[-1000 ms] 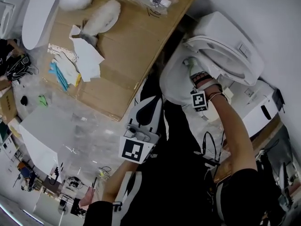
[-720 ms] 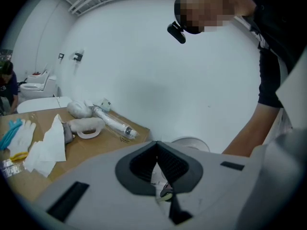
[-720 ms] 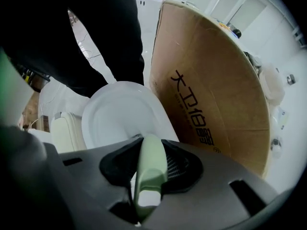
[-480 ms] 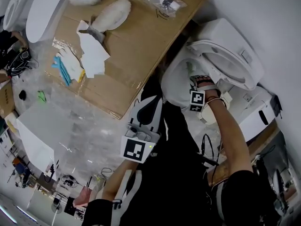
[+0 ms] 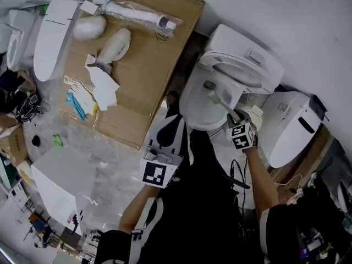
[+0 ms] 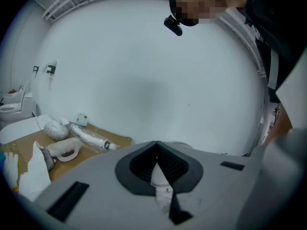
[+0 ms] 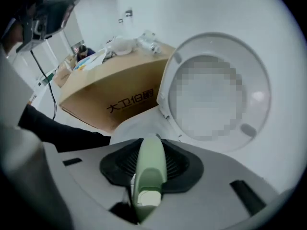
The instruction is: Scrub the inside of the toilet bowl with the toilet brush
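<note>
Scrubbing, by my read | right tool (image 7: 151, 146) clamped on the pale green toilet brush (image 5: 220, 101) handle, head reaching down inside the toilet bowl (image 5: 192, 113) to meet its wall | left tool (image 6: 157, 150) looks closed and empty, held back clear of the bowl.

Workshop-like room, several toilets (image 5: 242, 45), big cardboard box (image 5: 148, 59), cluttered floor (image 5: 82, 164)

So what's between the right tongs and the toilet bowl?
The green toilet brush. The right tongs grip its handle, and its head reaches into the toilet bowl. The head view shows this.
</note>
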{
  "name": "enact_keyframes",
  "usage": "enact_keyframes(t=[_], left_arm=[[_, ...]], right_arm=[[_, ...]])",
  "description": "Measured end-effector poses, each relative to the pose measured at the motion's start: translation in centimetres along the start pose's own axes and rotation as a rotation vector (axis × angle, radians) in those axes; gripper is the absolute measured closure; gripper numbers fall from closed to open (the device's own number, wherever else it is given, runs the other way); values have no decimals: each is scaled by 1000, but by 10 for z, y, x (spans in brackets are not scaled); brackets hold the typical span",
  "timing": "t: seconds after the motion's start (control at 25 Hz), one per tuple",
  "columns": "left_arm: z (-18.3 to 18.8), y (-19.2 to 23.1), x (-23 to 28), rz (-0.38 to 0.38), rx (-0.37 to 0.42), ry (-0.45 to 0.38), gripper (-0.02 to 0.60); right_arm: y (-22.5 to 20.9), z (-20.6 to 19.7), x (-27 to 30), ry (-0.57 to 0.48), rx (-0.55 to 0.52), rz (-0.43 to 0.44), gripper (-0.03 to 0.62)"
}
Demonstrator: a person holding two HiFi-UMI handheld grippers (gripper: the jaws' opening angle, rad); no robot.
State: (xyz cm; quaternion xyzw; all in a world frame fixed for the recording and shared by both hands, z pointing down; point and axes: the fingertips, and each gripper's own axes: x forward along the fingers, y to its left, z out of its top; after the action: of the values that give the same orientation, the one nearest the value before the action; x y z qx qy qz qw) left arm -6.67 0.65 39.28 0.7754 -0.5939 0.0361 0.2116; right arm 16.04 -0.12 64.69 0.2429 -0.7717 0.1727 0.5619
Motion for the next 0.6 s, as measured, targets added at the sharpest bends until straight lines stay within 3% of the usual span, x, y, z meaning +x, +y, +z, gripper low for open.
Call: enact_keyframes(t=[0.28,0.6], left_arm=[[35,-47,4,-65,44,-47,574],[63,-85,0,-122,89,-62,574]], right_arm=[[-10,-4,-116,-182,289,-27,473],[-6,27,-246,-449,375,-78,473]])
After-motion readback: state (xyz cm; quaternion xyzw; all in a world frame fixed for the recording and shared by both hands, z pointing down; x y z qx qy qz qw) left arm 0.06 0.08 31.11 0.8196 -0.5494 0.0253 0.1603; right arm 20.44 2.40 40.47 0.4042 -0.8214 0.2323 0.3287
